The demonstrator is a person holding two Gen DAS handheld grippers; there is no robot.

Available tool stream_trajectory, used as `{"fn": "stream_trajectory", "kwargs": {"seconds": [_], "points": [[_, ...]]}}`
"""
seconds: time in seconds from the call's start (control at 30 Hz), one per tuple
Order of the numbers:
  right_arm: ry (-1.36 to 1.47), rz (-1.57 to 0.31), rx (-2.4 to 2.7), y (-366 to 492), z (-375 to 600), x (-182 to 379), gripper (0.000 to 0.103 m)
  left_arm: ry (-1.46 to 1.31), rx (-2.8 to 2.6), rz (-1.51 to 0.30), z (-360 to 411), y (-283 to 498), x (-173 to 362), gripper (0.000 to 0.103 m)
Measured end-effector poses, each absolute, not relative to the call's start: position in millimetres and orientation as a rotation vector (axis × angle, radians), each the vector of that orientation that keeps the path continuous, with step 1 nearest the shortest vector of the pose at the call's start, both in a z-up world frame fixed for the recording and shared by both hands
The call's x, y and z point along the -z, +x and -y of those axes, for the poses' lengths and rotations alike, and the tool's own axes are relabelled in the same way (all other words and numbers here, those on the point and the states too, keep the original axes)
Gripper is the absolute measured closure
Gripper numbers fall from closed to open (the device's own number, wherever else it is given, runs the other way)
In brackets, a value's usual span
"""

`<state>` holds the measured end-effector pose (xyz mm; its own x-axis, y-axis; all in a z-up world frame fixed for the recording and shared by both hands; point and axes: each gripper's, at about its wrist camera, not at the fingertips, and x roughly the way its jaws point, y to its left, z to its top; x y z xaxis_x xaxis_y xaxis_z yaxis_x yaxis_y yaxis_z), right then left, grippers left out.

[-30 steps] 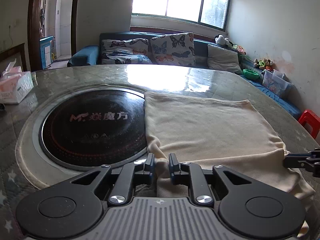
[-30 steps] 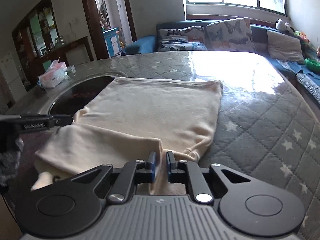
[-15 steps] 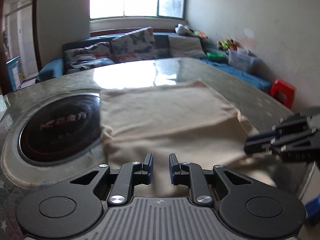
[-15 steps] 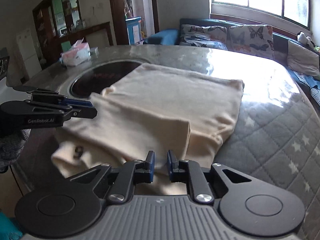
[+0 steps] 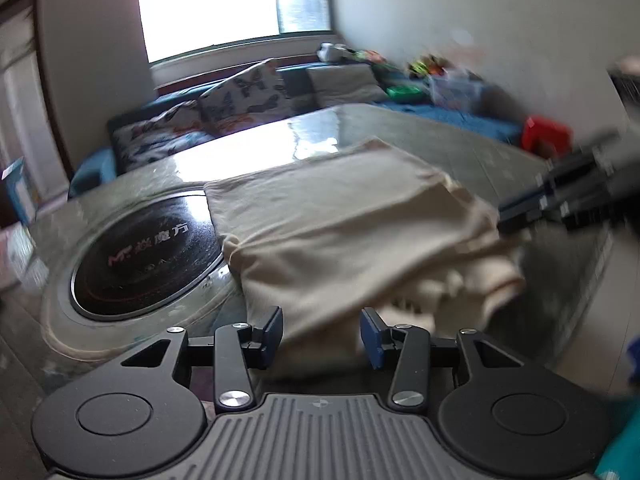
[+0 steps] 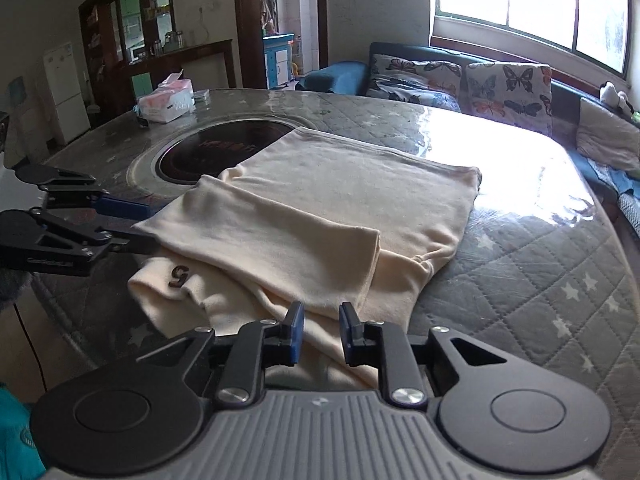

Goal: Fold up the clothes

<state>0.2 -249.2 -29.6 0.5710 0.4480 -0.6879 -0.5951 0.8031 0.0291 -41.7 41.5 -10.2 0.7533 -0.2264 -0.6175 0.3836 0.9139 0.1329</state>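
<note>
Cream garment (image 6: 344, 204), knit, lies flat on the quilted star-print table cover (image 6: 540, 280) under a clear glossy sheet. Far portion spread smooth; a folded-over layer sits on top of the near half, its edge running diagonally. Near edge bunched and hanging off the table rim, a dark "5" mark (image 6: 179, 275) showing on the lower layer. Garment's left side overlaps the edge of the round black induction hob (image 6: 208, 152) set into the table.

Right gripper (image 6: 322, 332): fingers apart with a moderate gap, blue pads either side of the garment's near edge, cloth lying between them but not pinched. Left gripper (image 5: 322, 336): spread wider, jaws open over the near hem, nothing clamped. In the right wrist view the left gripper reaches in from the left, its tips at the folded layer's corner; contact cannot be told. Left wrist view is motion-blurred.

Beyond: tissue box (image 6: 166, 100) on the table's far left, sofa with butterfly cushions (image 6: 508, 88) under a bright window (image 6: 532, 12), red stool (image 5: 546, 136) to the right.
</note>
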Motion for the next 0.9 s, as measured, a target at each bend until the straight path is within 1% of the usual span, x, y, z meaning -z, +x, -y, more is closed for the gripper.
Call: {"fn": "stream_trajectory", "kwargs": {"seconds": [0.03,0.07,0.23,0.3,0.43,0.5,0.53,0.6,0.7,0.77,0.9], "points": [[-0.228,-0.743,-0.620,-3,250,29,0.077,0.294,0.348,-0.634,-40,-47,12,0.057],[-0.243,-0.745,-0.623,-6,251,28,0.071,0.324,0.359,-0.628,-39,-52,13,0.057],[-0.296,-0.755,-0.643,-21,253,25,0.069,0.447,0.405,-0.596,-26,-65,25,0.057],[-0.322,-0.756,-0.656,-28,253,26,0.066,0.470,0.410,-0.570,-19,-65,28,0.057],[-0.361,-0.758,-0.663,-35,250,30,0.063,0.482,0.397,-0.523,-10,-58,31,0.057],[-0.385,-0.752,-0.666,-38,247,33,0.058,0.488,0.402,-0.504,-7,-57,32,0.057],[-0.400,-0.747,-0.671,-40,246,34,0.057,0.488,0.408,-0.497,-6,-57,33,0.058],[-0.423,-0.737,-0.681,-42,243,36,0.053,0.476,0.426,-0.487,-6,-55,31,0.075],[-0.473,-0.705,-0.701,-46,237,37,0.050,0.443,0.430,-0.484,-8,-48,27,0.088],[-0.501,-0.682,-0.712,-47,233,37,0.046,0.392,0.428,-0.494,-12,-38,23,0.090],[-0.530,-0.644,-0.734,-38,225,40,0.046,0.308,0.420,-0.510,-20,-18,13,0.091]]}}
